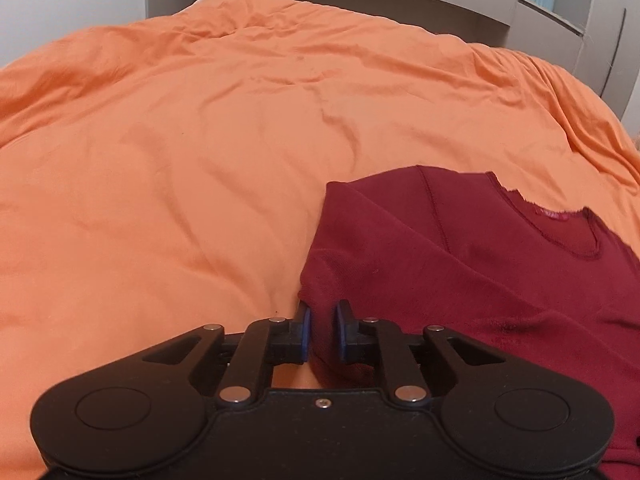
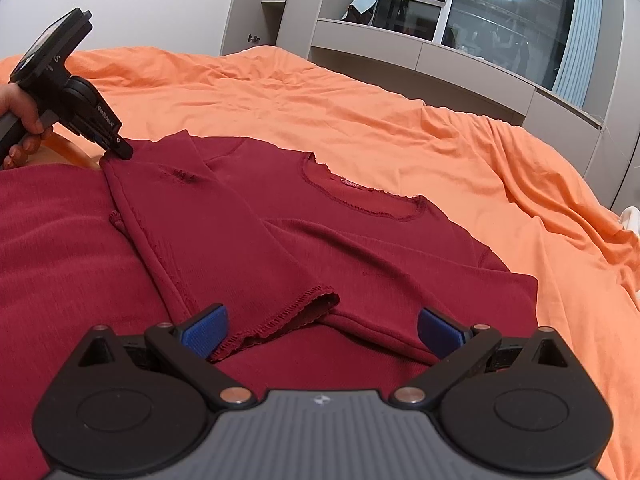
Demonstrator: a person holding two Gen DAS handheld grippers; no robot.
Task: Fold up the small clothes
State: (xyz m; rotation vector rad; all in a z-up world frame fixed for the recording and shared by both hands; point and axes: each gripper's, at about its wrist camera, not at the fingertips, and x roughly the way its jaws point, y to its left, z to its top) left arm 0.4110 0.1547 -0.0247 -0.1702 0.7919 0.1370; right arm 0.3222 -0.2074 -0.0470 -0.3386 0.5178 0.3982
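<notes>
the dark red top (image 2: 360, 248) lay spread on the orange duvet (image 2: 360, 120) of the bed, neckline away from the cameras, so its sleeves could be folded inward. the left gripper (image 1: 322, 330) had its jaws clenched on the fold at the shoulder edge, probably pinning that crease (a hand (image 2: 20, 120) gripped its handle). one sleeve (image 2: 224, 240) already lay diagonally across the chest. the right gripper (image 2: 322, 332) hovered over the cuff, jaws released and wide.

Your left gripper (image 1: 322, 330) has a black housing, black linkage arms, silver pivot pins, blue pads (image 1: 306, 330) and white side lettering. Your right gripper (image 2: 320, 332) adds a grey ribbed centre plate carrying a small emblem.
</notes>
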